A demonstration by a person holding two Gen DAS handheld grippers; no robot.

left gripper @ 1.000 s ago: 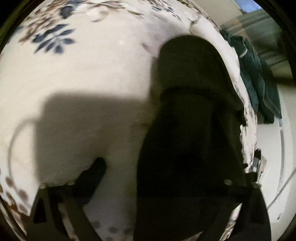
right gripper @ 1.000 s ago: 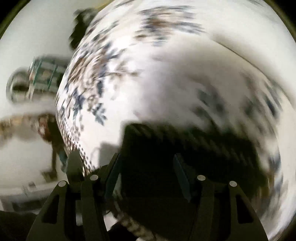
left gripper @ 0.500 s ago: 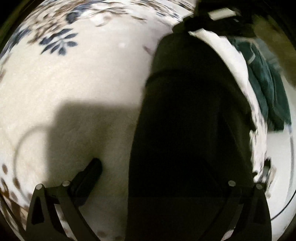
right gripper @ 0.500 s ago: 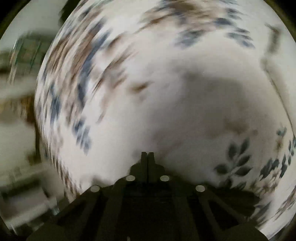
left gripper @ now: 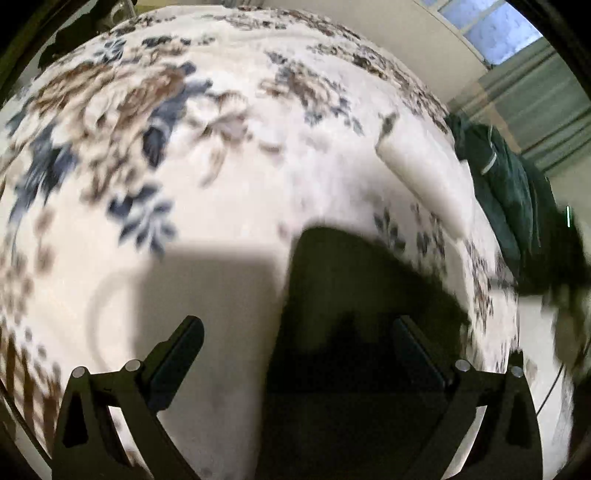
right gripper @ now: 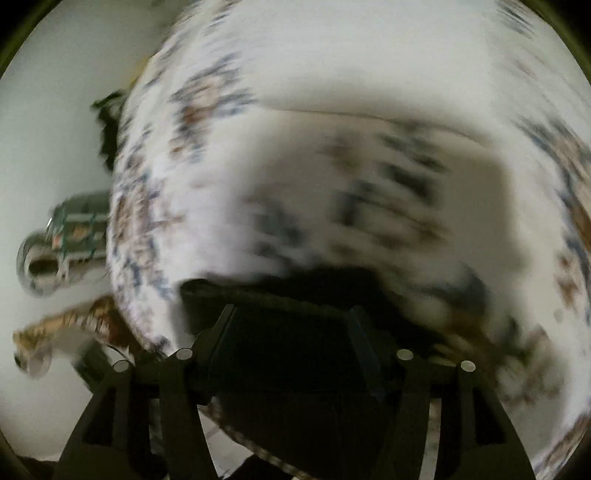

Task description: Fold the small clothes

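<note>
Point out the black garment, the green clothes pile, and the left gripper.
black garment [left gripper: 354,295], left wrist view, its flat middle.
green clothes pile [left gripper: 506,184], left wrist view, its upper fold.
left gripper [left gripper: 295,328], left wrist view, between its fingertips.

"How many garments are you counting from where you're standing?"

"I'm seeing two: one black garment [left gripper: 354,295] lying on the one floral bedspread [left gripper: 221,155], and one dark green garment [left gripper: 506,184] bunching at the bed's far edge."

"And the tools?"

"Two are showing, one left gripper [left gripper: 295,343] and one right gripper [right gripper: 291,325], each carrying two fingers."

"Anything else?"

"I'm making out one window [left gripper: 487,26] and one metal rack [right gripper: 66,236] beside the bed. The rest is blurring too much for counting."
</note>
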